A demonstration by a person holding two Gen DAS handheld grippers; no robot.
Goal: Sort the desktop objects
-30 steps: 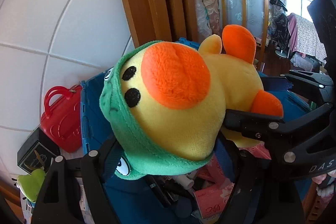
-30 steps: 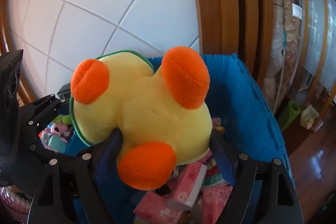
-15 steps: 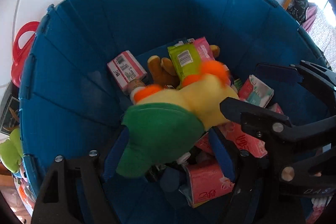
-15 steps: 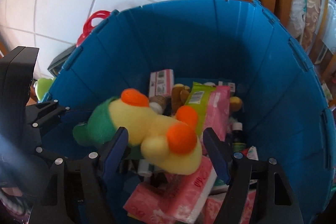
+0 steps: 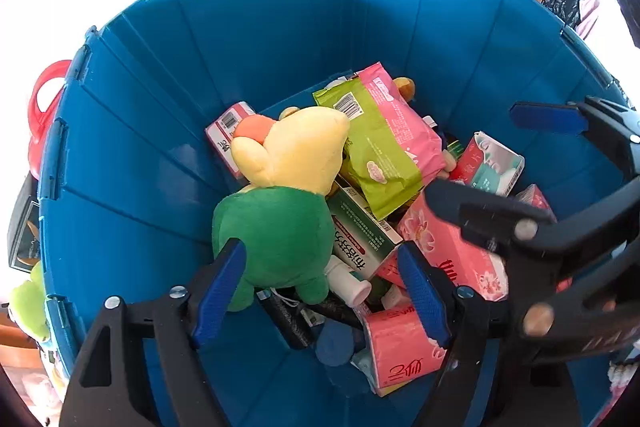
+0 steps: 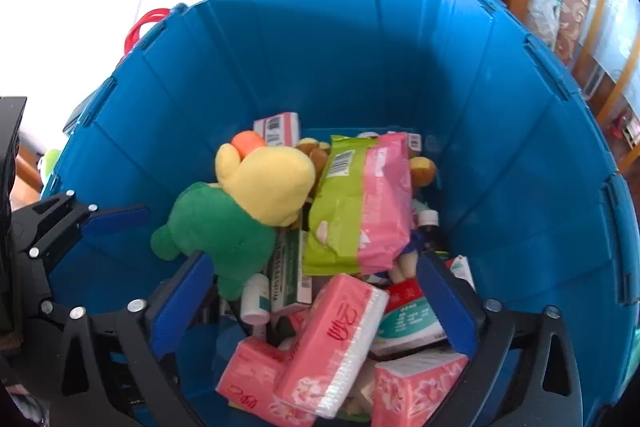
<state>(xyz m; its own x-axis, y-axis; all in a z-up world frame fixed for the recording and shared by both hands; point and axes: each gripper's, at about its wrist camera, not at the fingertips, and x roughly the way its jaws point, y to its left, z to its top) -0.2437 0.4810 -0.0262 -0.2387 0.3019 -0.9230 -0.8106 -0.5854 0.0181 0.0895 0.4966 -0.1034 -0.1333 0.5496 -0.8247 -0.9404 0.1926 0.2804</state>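
Left gripper [image 5: 320, 275], at the bottom of the left wrist view, stands released; the plush duck [image 5: 280, 203] lies free at frame centre inside the blue bin [image 5: 132, 155], its green hood near one pad, no squeeze visible. Right gripper [image 5: 472, 163] intrudes at right, clear of the toy.

Right wrist view: right gripper [image 6: 316, 299] at the bottom is opening, nothing clamped; plush duck [image 6: 244, 207] rests left of centre beside a green-and-pink packet [image 6: 360, 211], above pink tissue packs [image 6: 328, 343].

Judgement: deposit step finished. Next move calls for lifting both claws clear of the bin [image 6: 520, 147] and locating another desktop item.
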